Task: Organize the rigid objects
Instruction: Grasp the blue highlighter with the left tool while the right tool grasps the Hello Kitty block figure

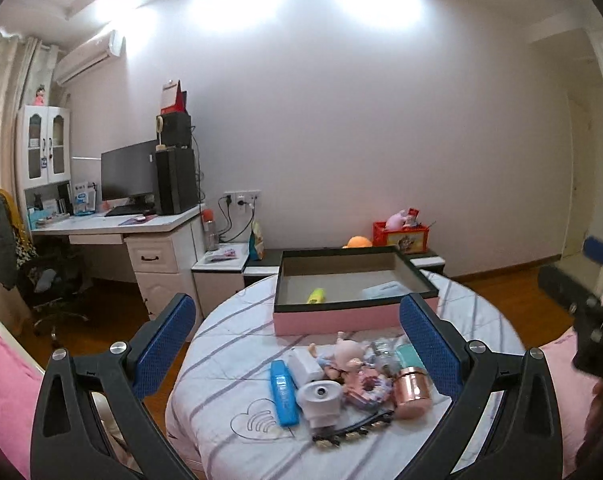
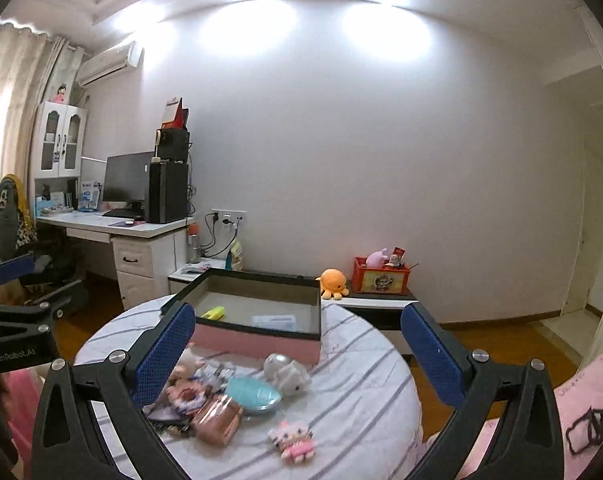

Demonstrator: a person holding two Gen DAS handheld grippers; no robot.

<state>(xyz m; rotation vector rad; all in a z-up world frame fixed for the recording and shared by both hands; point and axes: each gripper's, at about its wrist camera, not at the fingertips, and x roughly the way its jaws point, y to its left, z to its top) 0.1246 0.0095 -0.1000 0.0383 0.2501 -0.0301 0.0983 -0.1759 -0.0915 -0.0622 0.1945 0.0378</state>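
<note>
Both the left gripper (image 1: 297, 344) and right gripper (image 2: 293, 352) stood wide, empty. The box (image 1: 353, 314) at twelve o'clock held two items; the pile (image 1: 341, 376) at six remained, so most sorting looked undone.

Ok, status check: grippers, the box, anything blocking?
Left gripper and right gripper open, empty. Pink box holds a yellow item and a flat packet. Toy pile waits in front, path clear.
</note>
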